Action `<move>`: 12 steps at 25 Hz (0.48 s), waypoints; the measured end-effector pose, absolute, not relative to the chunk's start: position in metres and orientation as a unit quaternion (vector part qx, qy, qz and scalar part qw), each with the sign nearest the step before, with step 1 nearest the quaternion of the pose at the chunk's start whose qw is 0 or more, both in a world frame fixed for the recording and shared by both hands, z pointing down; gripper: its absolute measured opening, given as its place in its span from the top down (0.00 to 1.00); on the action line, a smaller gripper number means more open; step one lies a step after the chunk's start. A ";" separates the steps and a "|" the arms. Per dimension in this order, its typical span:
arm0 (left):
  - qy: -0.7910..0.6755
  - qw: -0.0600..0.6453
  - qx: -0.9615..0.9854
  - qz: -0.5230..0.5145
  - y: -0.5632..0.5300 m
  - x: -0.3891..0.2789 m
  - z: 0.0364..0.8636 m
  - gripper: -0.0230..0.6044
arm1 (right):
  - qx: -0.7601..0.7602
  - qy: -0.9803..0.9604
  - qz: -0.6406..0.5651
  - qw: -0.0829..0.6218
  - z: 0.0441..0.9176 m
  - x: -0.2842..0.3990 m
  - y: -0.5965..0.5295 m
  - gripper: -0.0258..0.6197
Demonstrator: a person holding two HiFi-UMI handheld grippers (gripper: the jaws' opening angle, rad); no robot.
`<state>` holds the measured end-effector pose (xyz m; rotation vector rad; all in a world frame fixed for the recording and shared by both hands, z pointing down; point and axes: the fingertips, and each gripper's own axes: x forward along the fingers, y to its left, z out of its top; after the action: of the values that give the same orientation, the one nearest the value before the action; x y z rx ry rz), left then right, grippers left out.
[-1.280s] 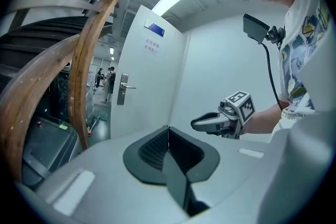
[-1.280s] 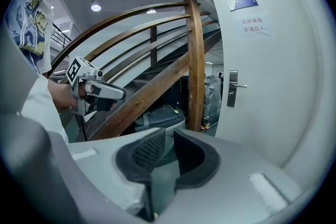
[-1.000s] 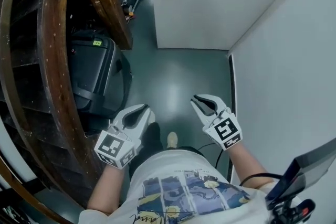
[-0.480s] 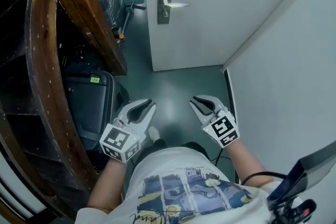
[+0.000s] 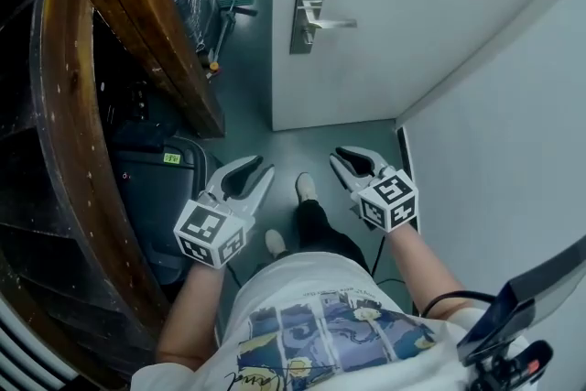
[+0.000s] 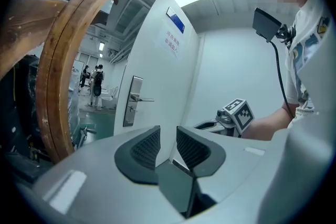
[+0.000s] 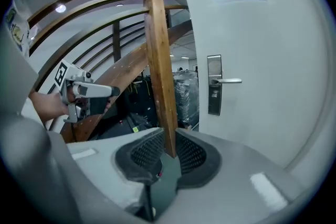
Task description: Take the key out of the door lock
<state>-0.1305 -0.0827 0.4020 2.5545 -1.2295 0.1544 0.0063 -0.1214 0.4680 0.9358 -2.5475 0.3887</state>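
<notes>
Brushed-steel lock plate (image 5: 307, 37) on the white door (image 5: 430, 32), key (image 7: 214, 94) perhaps the dark nub under the handle (image 7: 228, 81); left gripper (image 5: 253, 169) and right gripper (image 5: 342, 157) empty, jaws slightly apart, just been opening

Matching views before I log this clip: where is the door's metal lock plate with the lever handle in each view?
Head view: lock plate at top centre.
Left gripper view: lock plate left of centre, mid-height.
Right gripper view: lock plate right of centre, right of the wooden post.
Shared landmark: the white door that carries it.
</notes>
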 end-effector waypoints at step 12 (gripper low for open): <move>-0.440 0.127 0.886 0.074 -0.262 -0.156 0.378 0.60 | 0.320 -0.905 0.265 0.088 0.474 -0.024 -0.286 0.84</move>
<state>-0.1565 -0.2623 0.3777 2.5781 -1.2813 0.2154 -0.0236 -0.2863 0.4737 0.9521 -2.6954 0.7881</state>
